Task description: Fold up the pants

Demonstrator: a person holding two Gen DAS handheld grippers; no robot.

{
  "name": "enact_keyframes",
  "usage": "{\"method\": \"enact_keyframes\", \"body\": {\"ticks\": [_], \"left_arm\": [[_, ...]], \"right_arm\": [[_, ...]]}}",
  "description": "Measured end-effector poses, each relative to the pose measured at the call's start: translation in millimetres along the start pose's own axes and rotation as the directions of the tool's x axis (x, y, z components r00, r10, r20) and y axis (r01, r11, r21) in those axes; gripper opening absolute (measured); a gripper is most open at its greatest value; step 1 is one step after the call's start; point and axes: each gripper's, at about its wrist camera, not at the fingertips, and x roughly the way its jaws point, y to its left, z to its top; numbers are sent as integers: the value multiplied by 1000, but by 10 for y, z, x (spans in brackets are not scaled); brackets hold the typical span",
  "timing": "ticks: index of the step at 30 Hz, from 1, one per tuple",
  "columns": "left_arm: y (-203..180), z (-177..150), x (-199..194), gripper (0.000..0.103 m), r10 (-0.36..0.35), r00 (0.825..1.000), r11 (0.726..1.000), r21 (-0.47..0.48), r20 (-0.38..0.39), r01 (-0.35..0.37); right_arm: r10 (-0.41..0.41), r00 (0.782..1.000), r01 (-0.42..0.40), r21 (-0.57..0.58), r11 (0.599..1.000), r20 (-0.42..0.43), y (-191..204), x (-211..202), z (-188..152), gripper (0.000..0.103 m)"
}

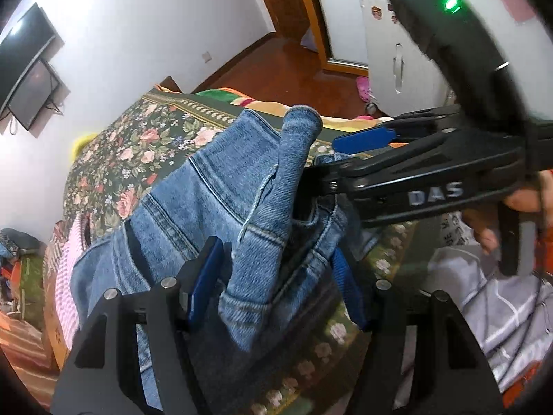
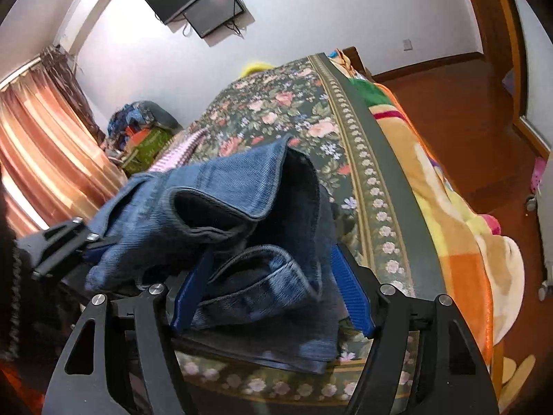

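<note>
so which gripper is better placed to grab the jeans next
Probably the right gripper: the jeans fill the gap between its pads. The left gripper shows a gap beside one pad.

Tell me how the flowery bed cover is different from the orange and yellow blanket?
The flowery bed cover is dark green with pink roses; the orange and yellow blanket has big plain patches of bright colour. The flowery bed cover lies on top of the bed, under the jeans; the blanket hangs down the bed's side toward the floor. Both are covers on the same bed.
</note>
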Motion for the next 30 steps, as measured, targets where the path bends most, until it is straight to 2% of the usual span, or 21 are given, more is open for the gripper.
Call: {"method": "enact_keyframes", "body": {"ticks": [4,8,11,21,23,27,30], "left_arm": [[110,-17,-198,82,-58,998,996,-64,22,60],[310,-49,-364,82,-55,998,989,-133,33,59],[495,-79,-482,82,-56,998,978,-200,43,63],[1204,-93,-809,83,38,991,934,-357,126,9],[1415,-120,-817,87,61,989,919,-394,132,-4],[1800,-211,-701,93,148,982,901,-425,116,-86],[2089,-289,-464,93,171,983,883,-452,60,-126]], "right_arm": [[-29,999,29,-7,1000,-34,-31,39,-66,67],[-25,999,25,9,1000,-28,-60,-23,-72,67],[-52,999,52,-9,999,-7,-30,-173,-49,67],[-110,994,111,-45,993,21,61,-555,-76,67],[-113,993,114,-49,992,20,87,-576,-86,67],[-103,995,102,-54,993,-11,159,-545,-143,67],[-94,995,92,-52,994,-33,201,-499,-185,67]]}}
